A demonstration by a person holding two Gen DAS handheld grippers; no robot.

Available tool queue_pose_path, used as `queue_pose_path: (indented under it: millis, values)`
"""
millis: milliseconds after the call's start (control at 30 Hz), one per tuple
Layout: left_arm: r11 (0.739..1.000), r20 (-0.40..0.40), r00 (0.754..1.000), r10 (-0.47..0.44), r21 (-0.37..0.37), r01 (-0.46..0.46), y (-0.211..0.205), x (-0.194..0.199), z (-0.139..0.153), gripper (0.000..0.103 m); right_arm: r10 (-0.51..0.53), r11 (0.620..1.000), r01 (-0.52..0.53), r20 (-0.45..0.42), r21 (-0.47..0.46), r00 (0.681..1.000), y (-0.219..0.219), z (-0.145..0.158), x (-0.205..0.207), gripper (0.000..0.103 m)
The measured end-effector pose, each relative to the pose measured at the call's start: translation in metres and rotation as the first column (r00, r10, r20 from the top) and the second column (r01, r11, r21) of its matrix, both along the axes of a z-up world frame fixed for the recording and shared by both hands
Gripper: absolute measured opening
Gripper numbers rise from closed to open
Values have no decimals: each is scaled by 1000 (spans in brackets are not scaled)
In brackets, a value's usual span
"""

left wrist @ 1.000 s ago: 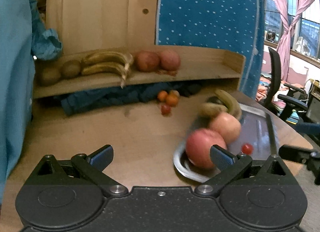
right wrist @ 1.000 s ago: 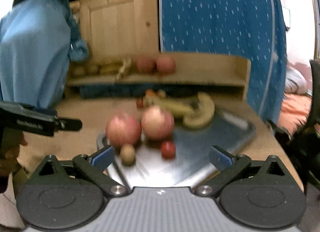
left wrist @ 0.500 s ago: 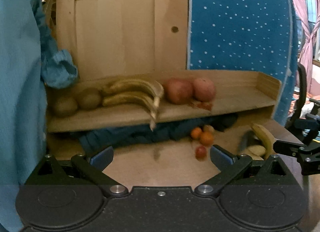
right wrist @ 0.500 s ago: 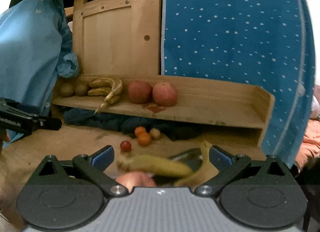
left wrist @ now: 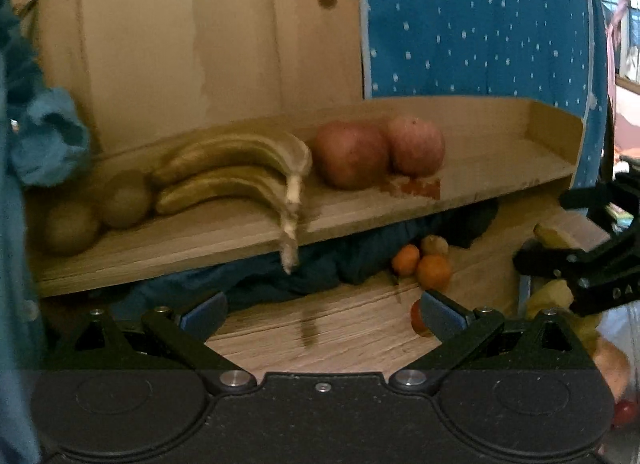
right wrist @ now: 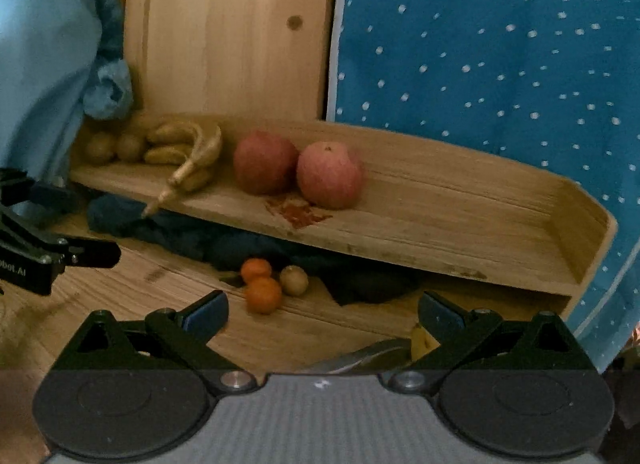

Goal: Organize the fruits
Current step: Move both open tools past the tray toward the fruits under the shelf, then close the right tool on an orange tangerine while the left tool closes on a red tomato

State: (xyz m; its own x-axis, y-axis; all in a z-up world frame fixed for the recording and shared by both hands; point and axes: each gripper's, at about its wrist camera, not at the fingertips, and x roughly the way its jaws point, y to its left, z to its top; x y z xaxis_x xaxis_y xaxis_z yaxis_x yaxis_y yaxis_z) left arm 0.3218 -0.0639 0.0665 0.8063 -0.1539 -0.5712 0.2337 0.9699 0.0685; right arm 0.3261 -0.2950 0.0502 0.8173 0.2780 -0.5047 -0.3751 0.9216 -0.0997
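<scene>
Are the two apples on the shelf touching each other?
Touching: in the right wrist view the left apple and right apple meet with no gap on the shelf.

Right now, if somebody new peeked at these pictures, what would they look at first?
Probably the two big red apples sitting side by side in the middle of the wooden shelf, with a reddish smear just in front of them. Next, the bunch of bananas further left on the shelf, its stem poking over the edge. Then the two little oranges on the table below, right ahead of the open right tool.
</scene>
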Motion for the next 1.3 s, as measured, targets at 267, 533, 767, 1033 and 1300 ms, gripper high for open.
queue_pose_path:
  millis: [267, 533, 767, 1033, 1300]
  values:
    - [995, -67, 993, -96, 10, 97, -11, 21, -23, 102, 74, 997, -77, -90, -27, 993, 14, -9, 34, 99]
    - [984, -111, 978, -179, 2, 180, -19, 31, -33, 102, 136, 990, -141, -177, -15, 975, 26, -12, 55, 81]
    - [973, -144, 962, -230, -4, 232, -32, 42, -43, 92, 163, 986, -166, -281, 13, 946, 33, -22, 77, 62]
    - [963, -168, 949, -267, -19, 268, -40, 47, -51, 82, 179, 984, -168, -342, 61, 922, 32, -31, 91, 55]
    - [958, -170, 943, -288, -37, 285, -45, 52, -55, 63, 193, 981, -181, -340, 67, 920, 41, -33, 94, 54]
